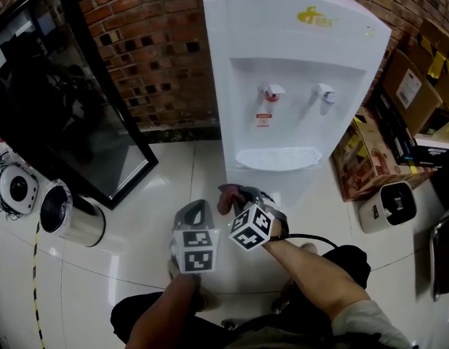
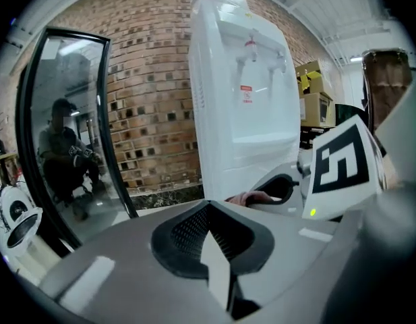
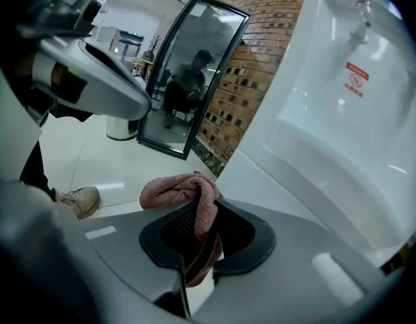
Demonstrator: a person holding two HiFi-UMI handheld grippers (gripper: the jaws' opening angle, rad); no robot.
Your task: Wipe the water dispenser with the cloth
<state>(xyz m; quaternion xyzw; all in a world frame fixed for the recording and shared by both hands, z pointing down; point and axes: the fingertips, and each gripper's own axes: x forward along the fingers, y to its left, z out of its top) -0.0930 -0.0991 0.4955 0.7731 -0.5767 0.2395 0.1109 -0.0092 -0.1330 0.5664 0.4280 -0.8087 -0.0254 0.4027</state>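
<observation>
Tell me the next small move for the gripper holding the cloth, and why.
Probably carry the right gripper forward and up until the cloth meets the white front of the water dispenser. The jaws are clamped on the pink cloth, but it appears to sit short of the dispenser and no wiping contact has been made yet.

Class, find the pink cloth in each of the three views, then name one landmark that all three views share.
Head view: the pink cloth is low centre, in front of the water dispenser.
Left gripper view: right of centre, a small pink patch at the dispenser's foot.
Right gripper view: lower centre, held by the right gripper between its jaws.
Shared landmark: the white water dispenser, against the brick wall.
</observation>
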